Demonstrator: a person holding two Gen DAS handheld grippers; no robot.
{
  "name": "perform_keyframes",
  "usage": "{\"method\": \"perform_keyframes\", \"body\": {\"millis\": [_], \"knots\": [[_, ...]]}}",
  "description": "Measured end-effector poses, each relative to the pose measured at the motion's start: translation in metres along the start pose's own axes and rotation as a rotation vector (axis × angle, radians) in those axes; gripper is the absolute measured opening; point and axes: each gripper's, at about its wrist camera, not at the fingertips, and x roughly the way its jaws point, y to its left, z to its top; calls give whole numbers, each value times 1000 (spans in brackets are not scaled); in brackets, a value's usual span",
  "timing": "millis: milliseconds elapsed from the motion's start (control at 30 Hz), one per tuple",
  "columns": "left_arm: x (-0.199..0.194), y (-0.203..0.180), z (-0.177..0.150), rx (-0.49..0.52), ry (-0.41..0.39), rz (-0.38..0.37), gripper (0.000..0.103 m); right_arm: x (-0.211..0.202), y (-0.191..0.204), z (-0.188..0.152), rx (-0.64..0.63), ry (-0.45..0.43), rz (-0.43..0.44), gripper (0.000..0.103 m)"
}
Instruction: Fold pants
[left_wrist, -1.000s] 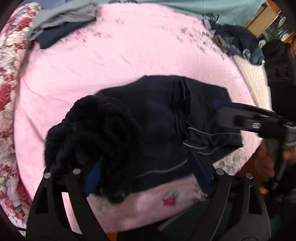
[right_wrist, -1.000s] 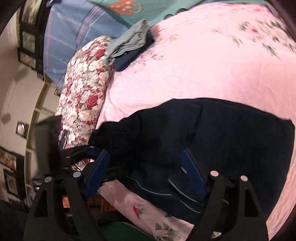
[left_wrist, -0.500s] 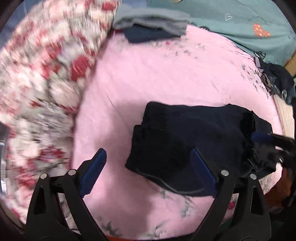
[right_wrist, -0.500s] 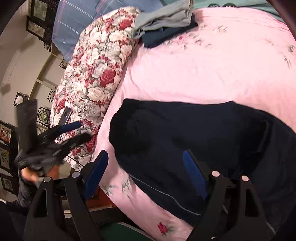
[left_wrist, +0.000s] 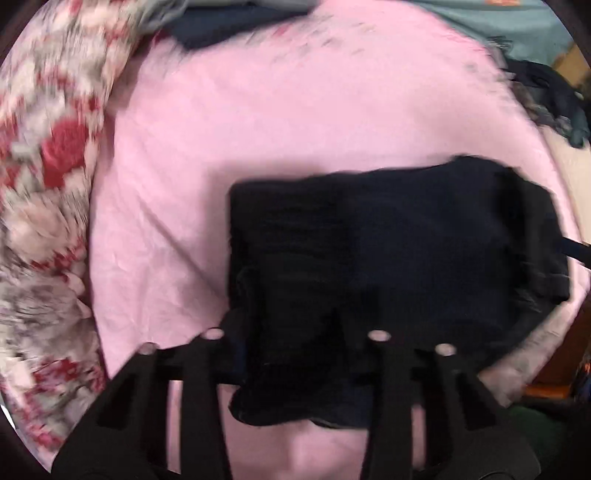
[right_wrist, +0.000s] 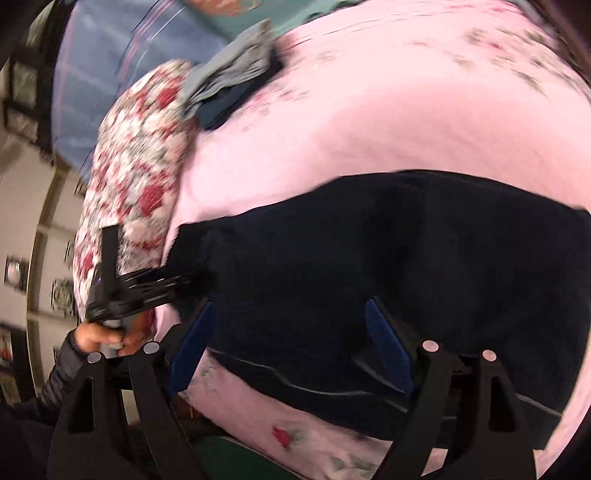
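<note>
Dark navy pants (left_wrist: 388, 251) lie as a folded rectangle on the pink bedsheet (left_wrist: 258, 129), near the bed's front edge. Left gripper (left_wrist: 295, 332) has closed since half a second ago: its fingers were spread wide above the sheet then, now they're drawn in and pinching the near left corner of the pants, with cloth bunched between them. The right wrist view confirms it, showing the left gripper (right_wrist: 184, 280) biting the pants' (right_wrist: 406, 258) left end, hand below it. Right gripper (right_wrist: 288, 343) unchanged: fingers spread, blue pads (right_wrist: 388, 347) hovering over the front hem with the grey piping, gripping nothing. Both views are motion-blurred, more than before. Floral pillow (right_wrist: 129, 206) sits left of the pants, and a grey and navy clothes stack (right_wrist: 232, 85) lies at the far side of the bed.
</note>
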Motion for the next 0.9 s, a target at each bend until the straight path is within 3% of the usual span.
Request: {"method": "perform_keyframes", "body": {"millis": [133,267,333,400,467,567,600,667,700,733,833,900], "knots": [[-71,-80,10,140,-86,-78,28,-28,-42,-2,65,-50,-9,83],[-103,-177,28,288,-141,-195,27,-60,-77,-3,98,-106,-2,83],[-94,-233,43,353,-123,-248,27,-77,-94,-6,114,-139,-9,83],[-76,-278,45,415,-103,-249,27,-99,-115,-10,133,-173,-10,83],[-34,-321,52,445,-57,-225,28,-117,-134,-16,157,-201,-8,83],[39,-351,60,416,39,-154,31,-141,-165,-30,203,-232,-31,83],[63,-356,61,399,61,-140,36,-148,-178,-36,227,-239,-41,83],[85,-372,57,434,52,-96,58,-155,-200,-44,272,-238,-50,83],[85,-380,54,455,57,-100,83,-157,-208,-48,291,-230,-57,83],[81,-389,51,466,73,-124,92,-159,-216,-51,296,-222,-61,83],[64,-395,58,439,123,-166,92,-157,-218,-52,285,-198,-67,83],[30,-384,60,394,123,-261,92,-155,-212,-47,265,-198,-52,83]]}}
